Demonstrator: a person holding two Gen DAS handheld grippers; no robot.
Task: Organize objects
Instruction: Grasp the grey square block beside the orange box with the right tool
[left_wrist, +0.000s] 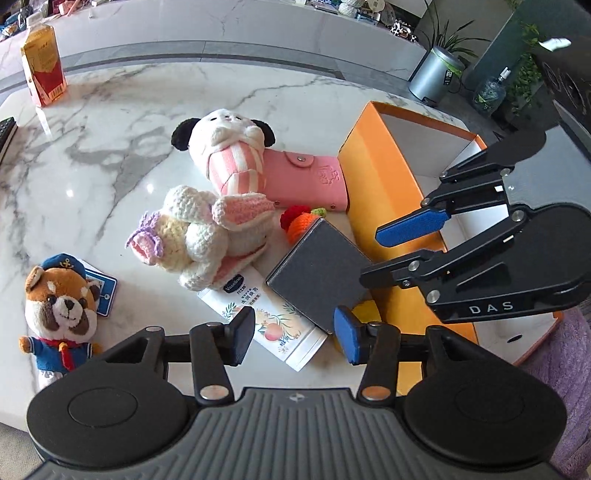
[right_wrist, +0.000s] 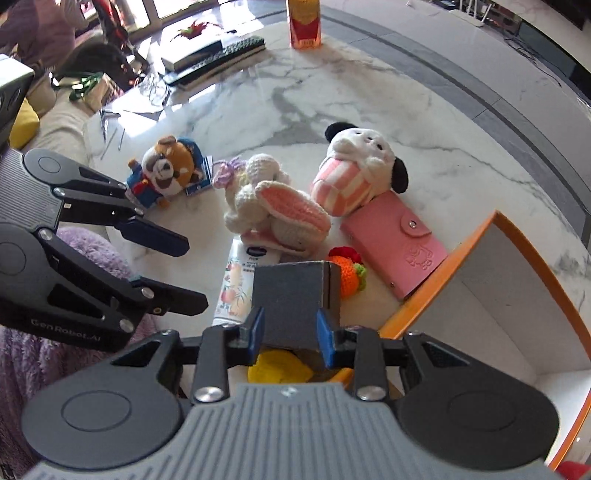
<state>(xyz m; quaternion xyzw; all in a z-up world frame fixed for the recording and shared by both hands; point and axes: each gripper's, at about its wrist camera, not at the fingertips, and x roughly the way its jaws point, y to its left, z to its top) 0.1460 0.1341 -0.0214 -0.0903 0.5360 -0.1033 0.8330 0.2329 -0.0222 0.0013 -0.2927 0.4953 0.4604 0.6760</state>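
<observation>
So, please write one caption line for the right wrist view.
Right gripper holds a grey box above scattered toys, beside the orange box.

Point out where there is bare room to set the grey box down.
Free: the white floor of the orange box, and bare marble between the panda plush and the red carton. Crowded: around the grey box in the right tongs, where the lotion tube, crochet rabbit and pink wallet cluster.
</observation>
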